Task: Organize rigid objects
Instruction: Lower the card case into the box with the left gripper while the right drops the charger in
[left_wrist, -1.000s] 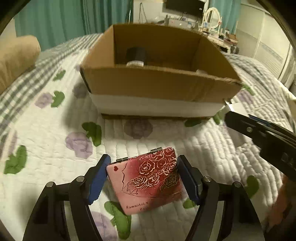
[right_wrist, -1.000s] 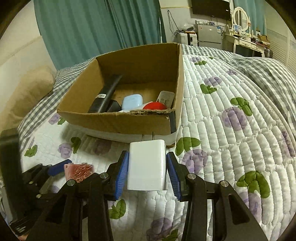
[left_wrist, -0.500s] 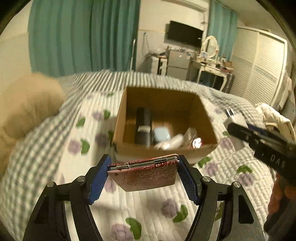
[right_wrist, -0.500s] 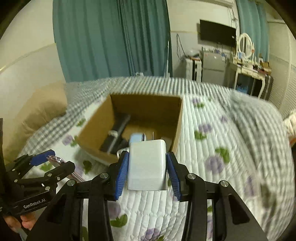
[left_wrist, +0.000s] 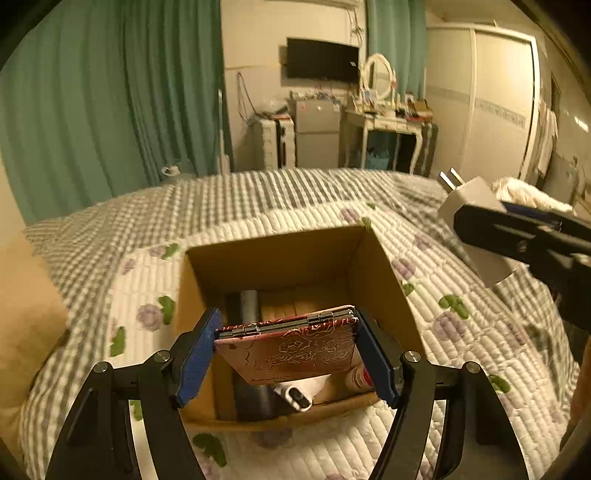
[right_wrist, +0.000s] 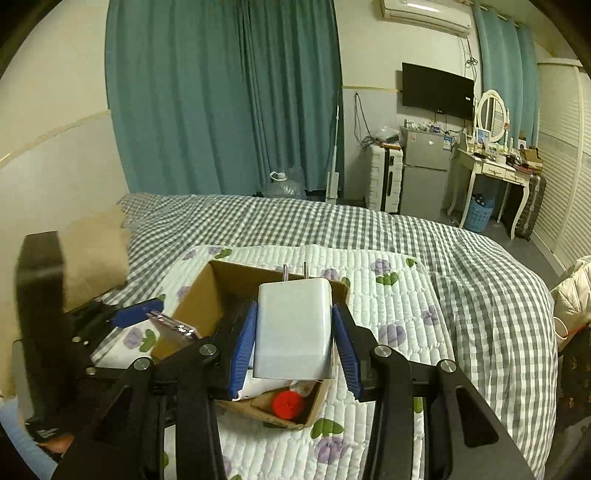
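Cardboard box (left_wrist: 280, 258) sits open on a quilted bedspread (left_wrist: 461, 332) printed with purple flowers and green leaves, and both held objects hang above it. The left gripper (left_wrist: 286, 350) clamps a flat red case (left_wrist: 291, 350) between its 2 blue pads (left_wrist: 195, 354), gripping it by its short ends. The case's long axis runs left to right across the left wrist view, its hinged edge faces up and away from the camera, and its rose-patterned face tilts toward the lens. A line of small script runs along the lower edge of that face, too small to read. Beneath the case, inside the box, lie a dark cylinder (left_wrist: 247, 306), a white oblong item (left_wrist: 295, 397) and a white tube with a red band (left_wrist: 358, 376). The right gripper (right_wrist: 293, 332) holds a white charger plug (right_wrist: 293, 325) by its 2 sides, long axis pointing forward along the fingers, with its 2 metal prongs (right_wrist: 294, 271) aimed away from the camera toward the box's far wall. In the right wrist view the plug hangs over the box's right half, and a red round object (right_wrist: 288, 404) shows in the box below it. Around the box, a grey checked blanket (right_wrist: 369, 225) covers the rest of the bed, with teal curtains (right_wrist: 221, 92) and a wall-mounted television (right_wrist: 437, 90) behind.
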